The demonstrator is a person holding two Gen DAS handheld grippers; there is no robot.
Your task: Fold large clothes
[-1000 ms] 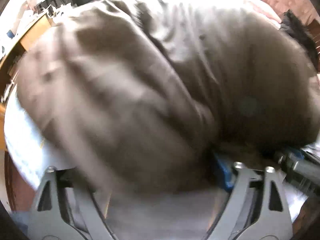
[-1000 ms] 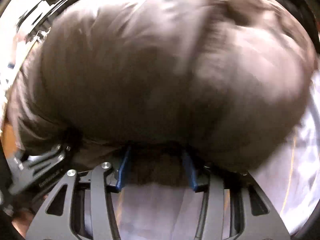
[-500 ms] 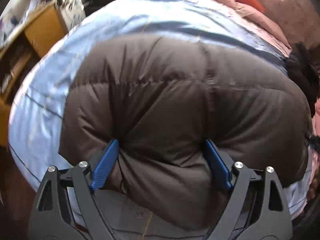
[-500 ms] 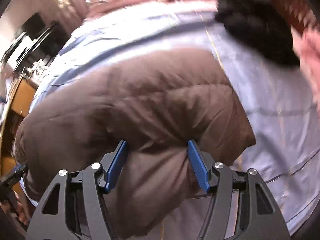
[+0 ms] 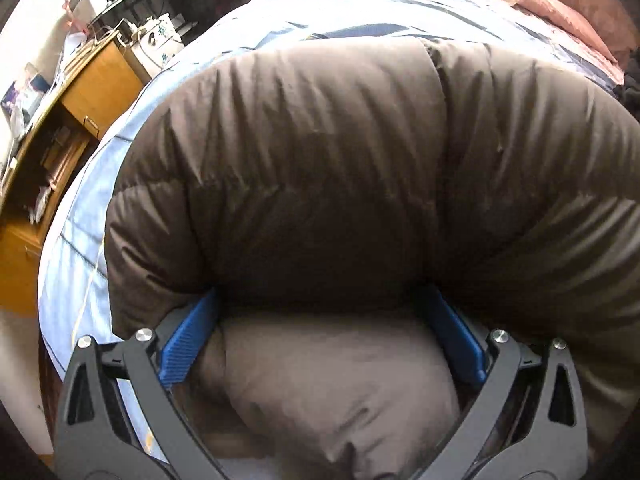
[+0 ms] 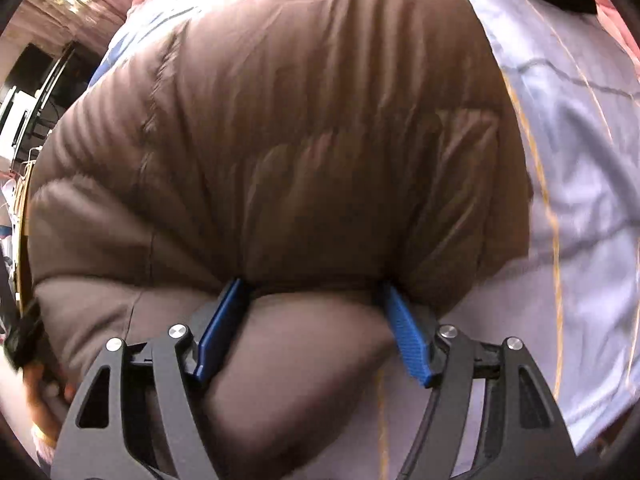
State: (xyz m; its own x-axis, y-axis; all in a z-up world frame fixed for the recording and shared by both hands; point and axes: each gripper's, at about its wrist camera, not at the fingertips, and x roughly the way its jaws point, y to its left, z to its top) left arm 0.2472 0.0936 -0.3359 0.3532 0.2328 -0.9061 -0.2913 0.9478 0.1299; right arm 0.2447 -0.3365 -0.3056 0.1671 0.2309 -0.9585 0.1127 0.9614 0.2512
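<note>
The left gripper [image 5: 320, 320] stands wide, jaws just opened further, a fold of the brown jacket [image 5: 340, 152] bulging between its blue pads [image 5: 186, 344]. The right gripper [image 6: 316, 320], also just widened, straddles another fold. The jacket lies on the pale blue bedsheet [image 6: 580, 200].

Left tool [image 5: 320, 344]: blue pad [image 5: 188, 348] tips buried under the jacket [image 5: 320, 160] bulge; can't tell if pads press the fabric. Jacket cut off at the right and bottom edges of the left view; shape and sleeves unreadable. Bed sheet [image 5: 76, 240] mostly covered. Desk [image 5: 92, 92] clutter at upper left too small to identify. Right tool [image 6: 316, 336]: pad [image 6: 408, 340] tips also sunk in the fold, contact unclear. A hand [image 6: 40, 404] at the lower left of the right view is blurred and cropped. Black item [image 5: 632, 88] at the right edge is cut off.
</note>
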